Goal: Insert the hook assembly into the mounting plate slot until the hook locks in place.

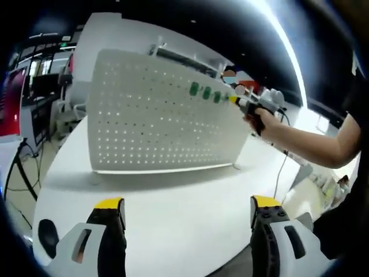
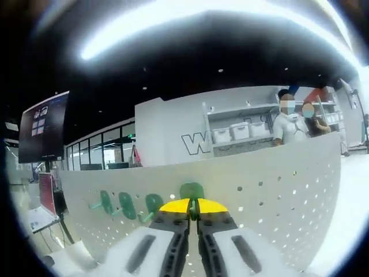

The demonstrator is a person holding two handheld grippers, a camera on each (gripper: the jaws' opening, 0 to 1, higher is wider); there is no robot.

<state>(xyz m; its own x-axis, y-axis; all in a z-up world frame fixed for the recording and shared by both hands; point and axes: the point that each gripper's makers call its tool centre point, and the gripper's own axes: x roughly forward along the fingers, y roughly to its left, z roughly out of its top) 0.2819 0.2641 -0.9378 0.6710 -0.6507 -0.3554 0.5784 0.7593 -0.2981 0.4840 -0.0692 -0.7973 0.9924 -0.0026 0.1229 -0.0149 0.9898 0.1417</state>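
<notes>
On the white desk point(image 1: 173, 213) a white pegboard point(image 1: 155, 115) stands upright, and it serves here as the landmark. Near its upper edge, in the left gripper view, a row of green hooks point(image 1: 204, 92) sits on the board's face. Just beside that row, at the board's top corner, the right gripper point(image 1: 237, 101) reaches in, held by a person's hand point(image 1: 262, 118). In the right gripper view the right gripper point(image 2: 193, 209) has its yellow-tipped jaws pressed together on a green hook point(image 2: 192, 191), which it holds against the top edge of the pegboard point(image 2: 277, 196); three more green hooks point(image 2: 128, 205) sit on the board to one side of it. The left gripper point(image 1: 187, 208) hangs in front of the pegboard, well apart from it and low over the desk, its jaws spread wide with nothing between them. Behind the board, two people point(image 2: 297, 118) stand near white shelves point(image 2: 236, 130).
</notes>
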